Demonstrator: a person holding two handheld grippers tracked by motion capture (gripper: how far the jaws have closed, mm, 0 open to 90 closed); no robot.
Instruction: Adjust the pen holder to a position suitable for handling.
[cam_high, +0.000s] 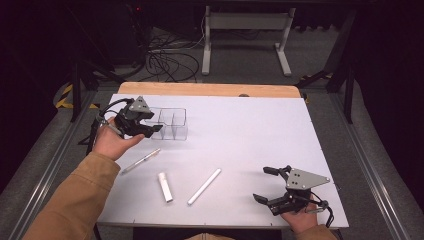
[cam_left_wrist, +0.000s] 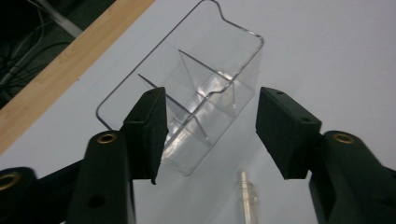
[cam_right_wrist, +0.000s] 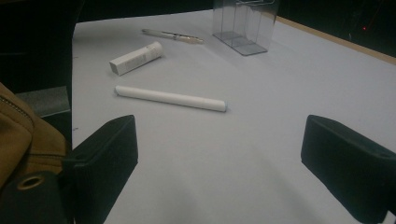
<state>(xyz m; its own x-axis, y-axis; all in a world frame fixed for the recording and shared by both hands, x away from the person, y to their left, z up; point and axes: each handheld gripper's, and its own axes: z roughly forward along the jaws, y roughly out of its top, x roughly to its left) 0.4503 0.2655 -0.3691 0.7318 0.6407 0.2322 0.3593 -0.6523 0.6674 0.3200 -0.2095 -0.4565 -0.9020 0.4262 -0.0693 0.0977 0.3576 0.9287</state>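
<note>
My left gripper (cam_high: 150, 126) jaws straddle the clear organizer (cam_high: 172, 123) end, unclenched, steadying it for filling; right gripper (cam_high: 266, 184) released, idle.

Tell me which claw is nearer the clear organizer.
Left. The left claw sits at the clear organizer, jaws straddling its near end. The right claw is far off by the table's near right corner.
</note>
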